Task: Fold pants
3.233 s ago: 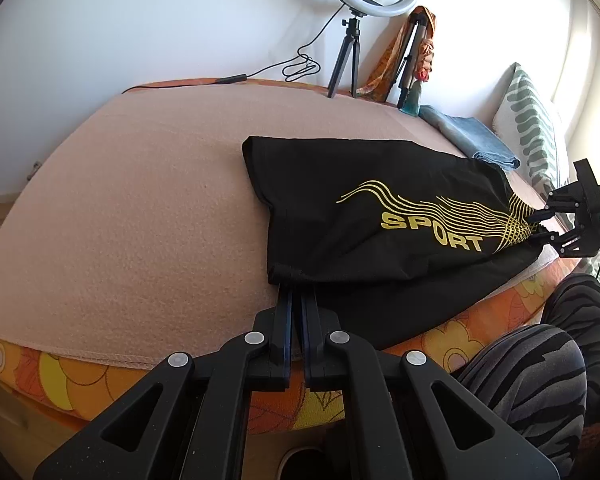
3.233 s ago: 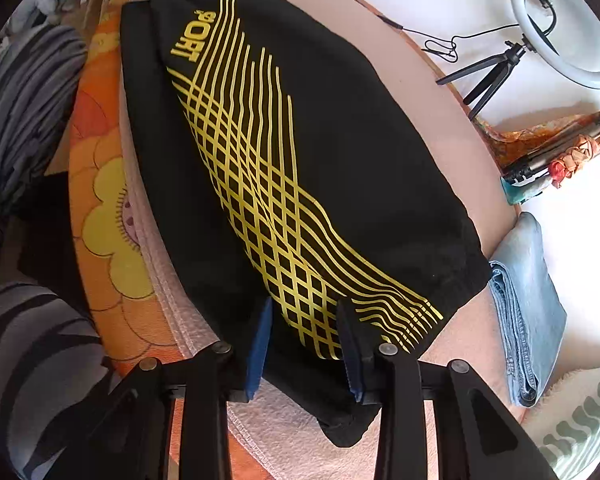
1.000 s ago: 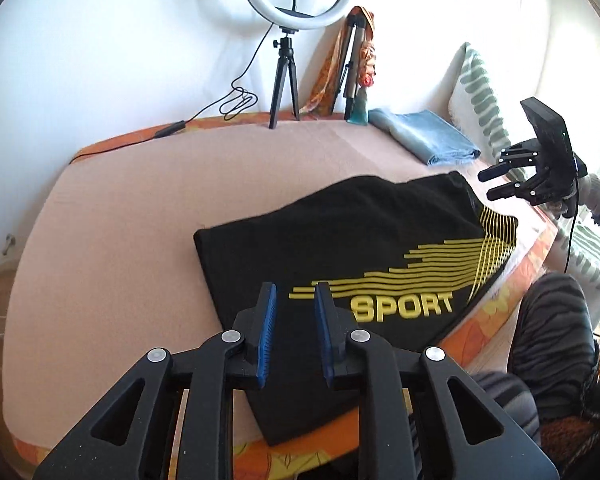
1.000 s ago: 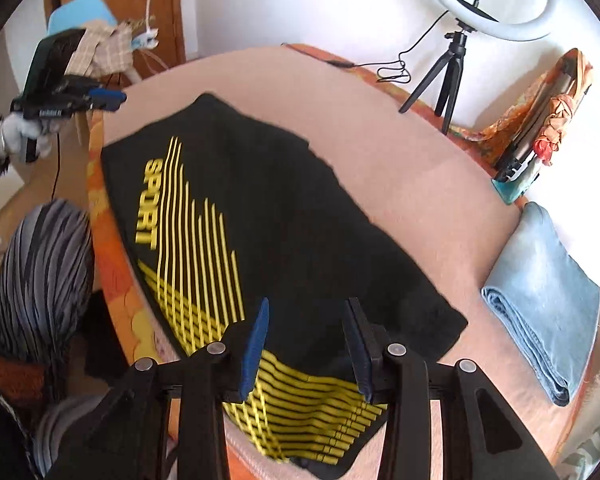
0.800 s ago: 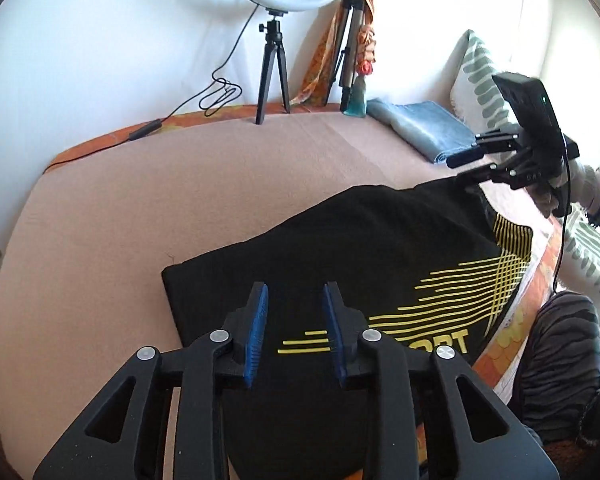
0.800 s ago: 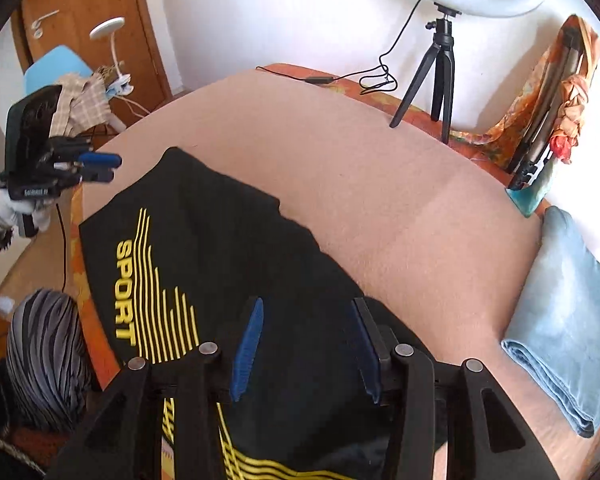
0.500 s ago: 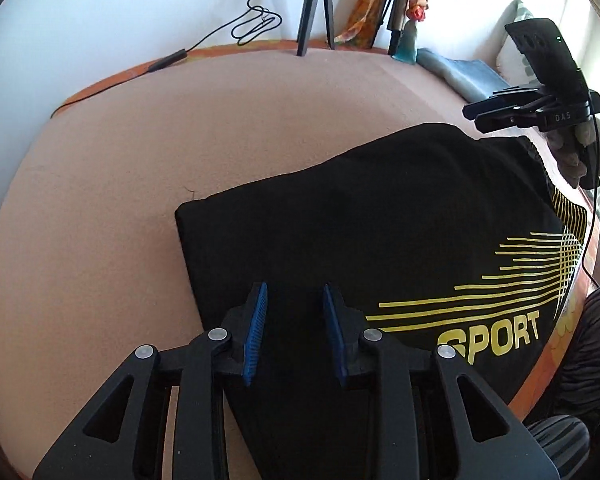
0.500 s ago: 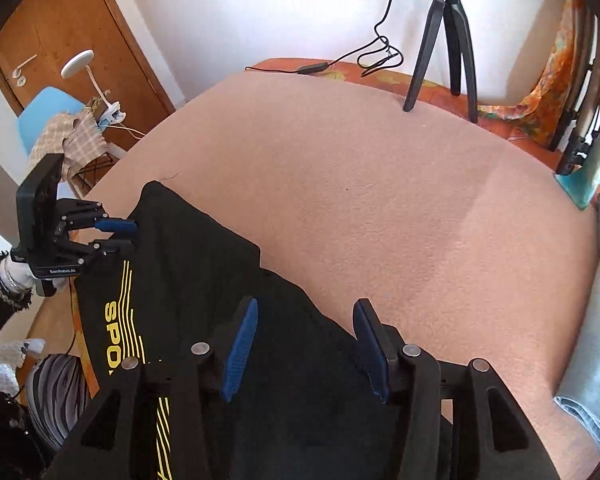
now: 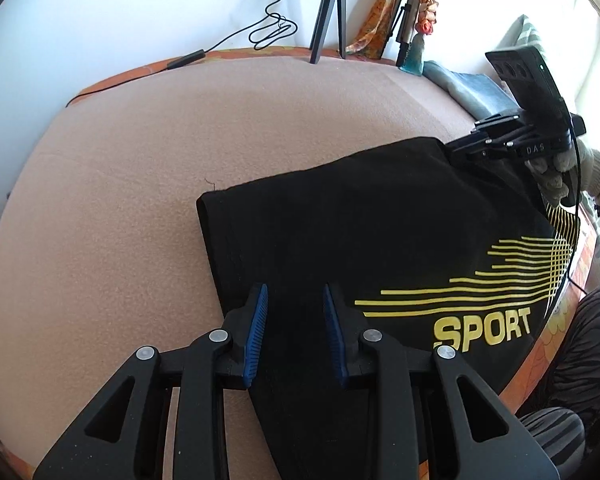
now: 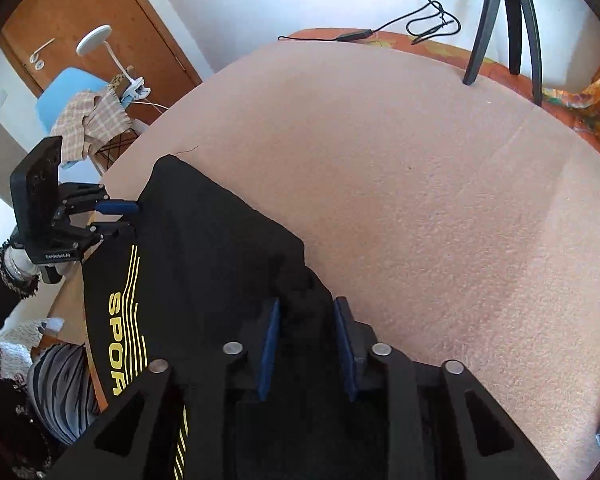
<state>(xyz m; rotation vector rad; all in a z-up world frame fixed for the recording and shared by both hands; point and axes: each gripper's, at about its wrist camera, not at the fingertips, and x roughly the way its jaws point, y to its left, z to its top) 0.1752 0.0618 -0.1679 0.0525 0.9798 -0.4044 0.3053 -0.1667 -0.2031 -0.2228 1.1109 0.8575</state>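
Note:
Black pants (image 9: 372, 240) with yellow stripes and the word SPORT lie folded on a pink blanket (image 9: 140, 152) at the bed's near edge. My left gripper (image 9: 294, 306) is open, its blue pads over the cloth near the pants' left end; nothing sits between them. It also shows in the right wrist view (image 10: 118, 218). My right gripper (image 10: 305, 318) is open with a raised fold of the black pants (image 10: 220, 248) between its blue pads, at the far right corner. It shows in the left wrist view (image 9: 456, 148) at the pants' upper right corner.
A ring-light tripod (image 9: 328, 12) and its cable (image 9: 272, 32) stand at the bed's far edge. Folded blue jeans (image 9: 464, 88) and a striped pillow lie at the right. A blue chair with a checked cloth (image 10: 88, 116) stands beyond the bed. The person's striped leg (image 9: 580, 360) is at the near edge.
Both grippers let go of the pants and lifted, then came down low again over the cloth. The right gripper now sits on the far right corner with cloth bunched between its pads.

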